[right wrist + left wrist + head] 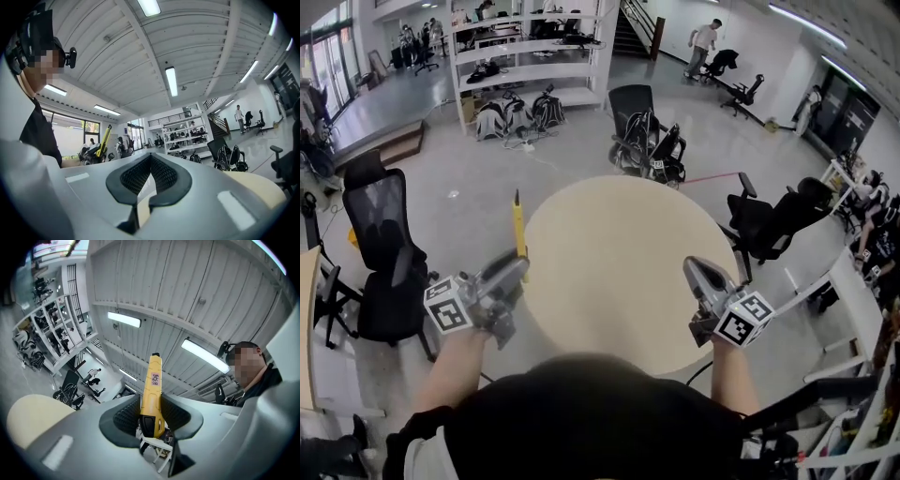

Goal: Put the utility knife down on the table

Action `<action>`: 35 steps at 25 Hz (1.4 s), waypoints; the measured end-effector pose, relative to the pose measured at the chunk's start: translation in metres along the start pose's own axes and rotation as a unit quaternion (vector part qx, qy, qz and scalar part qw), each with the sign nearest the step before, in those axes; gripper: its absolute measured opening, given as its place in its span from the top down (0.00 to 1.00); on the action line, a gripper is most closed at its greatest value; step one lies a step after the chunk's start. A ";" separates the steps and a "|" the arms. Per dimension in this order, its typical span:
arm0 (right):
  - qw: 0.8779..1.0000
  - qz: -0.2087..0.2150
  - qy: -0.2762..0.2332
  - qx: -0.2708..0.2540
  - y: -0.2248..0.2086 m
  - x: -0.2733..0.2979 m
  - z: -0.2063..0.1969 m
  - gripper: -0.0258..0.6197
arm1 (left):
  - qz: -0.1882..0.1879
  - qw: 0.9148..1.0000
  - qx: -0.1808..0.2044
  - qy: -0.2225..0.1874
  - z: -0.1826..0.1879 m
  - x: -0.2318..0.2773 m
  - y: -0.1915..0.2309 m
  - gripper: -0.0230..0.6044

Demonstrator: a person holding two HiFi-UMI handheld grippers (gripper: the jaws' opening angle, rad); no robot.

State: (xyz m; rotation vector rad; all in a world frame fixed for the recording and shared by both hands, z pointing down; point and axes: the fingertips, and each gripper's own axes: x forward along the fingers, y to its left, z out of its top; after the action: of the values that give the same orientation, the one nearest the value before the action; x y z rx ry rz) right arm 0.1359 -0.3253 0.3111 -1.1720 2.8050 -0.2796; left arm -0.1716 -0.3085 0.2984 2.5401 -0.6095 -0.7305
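A yellow utility knife (518,225) stands nearly upright in my left gripper (520,265), which is shut on its dark lower end just off the left rim of the round beige table (619,272). In the left gripper view the knife (152,390) rises between the ribbed pads, tip toward the ceiling, with the table (33,416) low at the left. My right gripper (694,267) hovers over the table's right edge with its jaws together and nothing between them. In the right gripper view (150,161) the knife (104,139) shows far off at the left.
A black office chair (389,244) stands close on the left and another (769,220) on the right of the table. A white shelving unit (534,56) with bags beneath it is at the back. A person (705,42) walks far off.
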 end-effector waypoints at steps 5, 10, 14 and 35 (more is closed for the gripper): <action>0.999 0.049 0.002 -0.001 -0.057 0.001 0.014 0.94 | 0.033 0.999 0.020 -0.025 -0.018 0.046 -0.001 0.75; 0.997 0.077 0.003 0.004 -0.094 -0.002 0.021 0.94 | 0.071 0.996 0.035 -0.035 -0.025 0.070 0.001 0.75; 0.996 0.085 0.002 0.009 -0.117 0.002 0.020 0.94 | 0.093 0.994 0.048 -0.035 -0.020 0.085 0.012 0.75; 0.999 -0.041 0.000 0.032 -0.230 0.134 -0.009 0.94 | 0.067 0.992 0.068 0.083 0.064 0.216 0.289 0.75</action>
State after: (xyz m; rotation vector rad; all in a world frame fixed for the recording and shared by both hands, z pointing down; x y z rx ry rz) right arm 0.2000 -0.5781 0.3644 -1.2760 2.7301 -0.3731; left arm -0.1268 -0.6724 0.3108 2.6189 -0.7878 -0.4403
